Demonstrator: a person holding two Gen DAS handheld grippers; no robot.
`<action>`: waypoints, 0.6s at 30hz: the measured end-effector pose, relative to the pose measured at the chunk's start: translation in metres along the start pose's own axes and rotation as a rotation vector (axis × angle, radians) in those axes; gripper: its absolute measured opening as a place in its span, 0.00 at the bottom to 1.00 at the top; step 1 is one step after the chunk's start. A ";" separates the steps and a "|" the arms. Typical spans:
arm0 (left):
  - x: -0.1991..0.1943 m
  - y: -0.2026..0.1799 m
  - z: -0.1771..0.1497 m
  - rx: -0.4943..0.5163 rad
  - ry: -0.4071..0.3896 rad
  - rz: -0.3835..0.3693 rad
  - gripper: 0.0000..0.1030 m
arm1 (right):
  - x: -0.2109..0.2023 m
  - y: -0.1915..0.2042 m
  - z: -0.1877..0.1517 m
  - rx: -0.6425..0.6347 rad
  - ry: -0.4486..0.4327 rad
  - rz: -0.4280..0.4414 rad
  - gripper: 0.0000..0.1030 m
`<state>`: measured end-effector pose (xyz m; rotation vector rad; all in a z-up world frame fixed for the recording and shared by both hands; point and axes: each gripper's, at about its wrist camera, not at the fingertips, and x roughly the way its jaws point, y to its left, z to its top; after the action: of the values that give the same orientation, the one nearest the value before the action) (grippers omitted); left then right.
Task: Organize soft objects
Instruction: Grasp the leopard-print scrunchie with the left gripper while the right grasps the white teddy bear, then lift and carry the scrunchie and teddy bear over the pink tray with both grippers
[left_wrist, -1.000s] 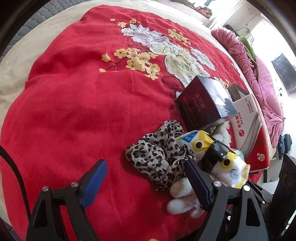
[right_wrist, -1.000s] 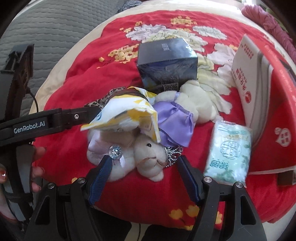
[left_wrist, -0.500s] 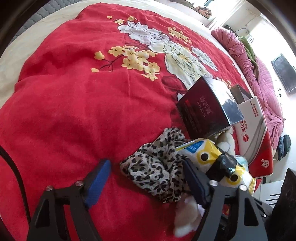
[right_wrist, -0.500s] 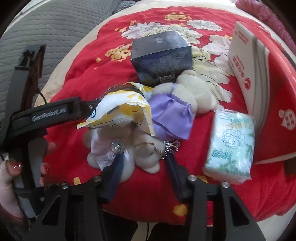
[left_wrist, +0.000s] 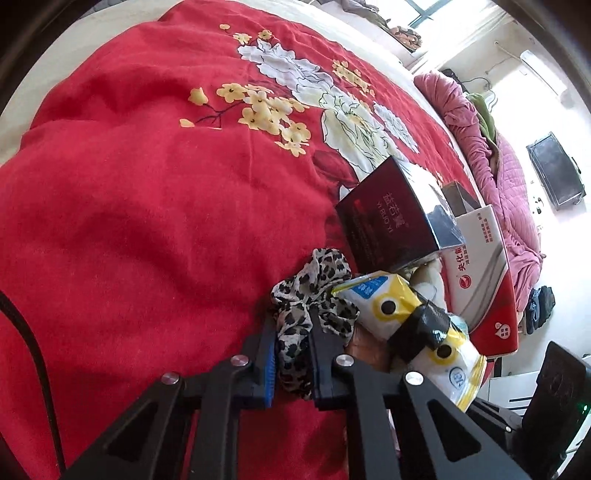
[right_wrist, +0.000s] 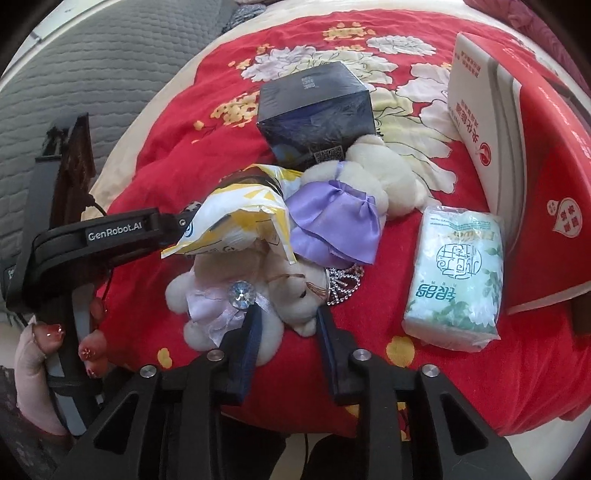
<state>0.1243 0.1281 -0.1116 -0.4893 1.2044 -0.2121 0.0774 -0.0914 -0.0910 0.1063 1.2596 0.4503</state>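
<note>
Bed w/ red floral blanket (left_wrist: 129, 221) fills both views; nothing on it has shifted much vs a sec ago, clutter sits in the same heap at lower right of the left-wrist view and centre of the right-wrist view. Red-and-white carton (right_wrist: 491, 122) stands at right edge, dark box (right_wrist: 314, 110) upper centre, both where they were.

What's changed: both hand-held grippers, wide apart a sec ago, are now clamped. Left hand-held gripper (left_wrist: 291, 354) has closed on the leopard-print scarf (left_wrist: 314, 288), bottom centre of its frame; cloth is bunched between the pads, rest trails up toward the yellow-and-white tissue pack (left_wrist: 406, 325). Right hand-held gripper (right_wrist: 286, 321) has closed on the white plush toy (right_wrist: 295, 291), low centre of its frame, pinching its head just below the jewelled bow (right_wrist: 240, 295). Plush is still half under the tissue pack & touching the purple satin dress (right_wrist: 332, 225) of the 2nd plush.

Green tissue pack (right_wrist: 458, 284) lies apart at right, untouched.

Meaning: two soft items look secured at once, so the grasp step seems done; lift & sort is prob next. Risk: scarf and plush are tangled w/ the pack, may drag it along.
</note>
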 end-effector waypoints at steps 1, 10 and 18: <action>-0.001 0.000 0.000 0.002 -0.001 -0.001 0.14 | -0.001 -0.001 0.000 0.005 -0.002 -0.002 0.39; -0.003 -0.003 -0.001 0.018 -0.004 -0.014 0.14 | -0.013 -0.029 0.006 0.195 -0.029 0.067 0.51; -0.004 0.000 -0.001 0.014 -0.009 -0.019 0.14 | 0.005 -0.031 0.014 0.270 -0.007 0.117 0.53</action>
<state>0.1219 0.1291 -0.1089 -0.4895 1.1891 -0.2339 0.0997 -0.1151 -0.1006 0.4114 1.3071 0.3776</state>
